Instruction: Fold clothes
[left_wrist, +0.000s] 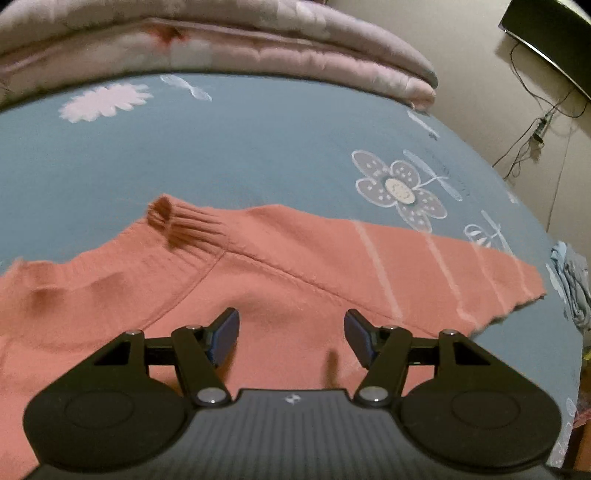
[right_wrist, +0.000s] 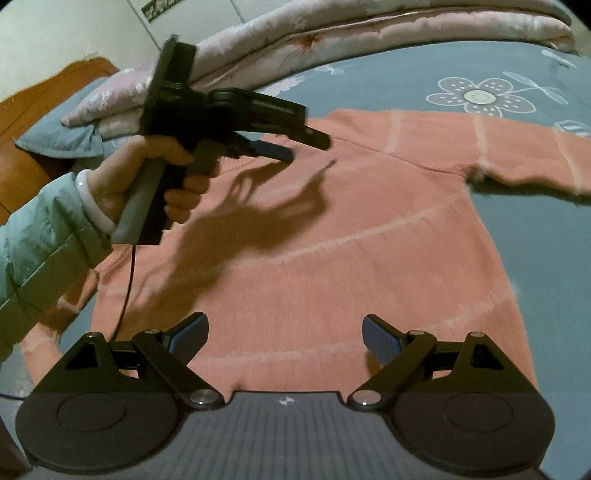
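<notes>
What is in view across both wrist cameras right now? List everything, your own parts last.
sweater: one, salmon pink with pale stripes, spread flat on the bed; ribbed collar toward the quilt.
bedsheet: one, blue-grey with white flower prints, under the sweater.
folded quilt: one, pale pink floral, along the far edge of the bed.
crumpled cloth: one, light blue, at the bed's right edge.
cables: dark, on the beige floor beyond the bed.
left gripper: black with blue pads, fingers apart, empty, above the sweater near the shoulder seam.
right gripper: same build, fingers apart, empty, above the hem.
hand: one, mint-green sleeve, white bracelet, holding the left gripper.
</notes>
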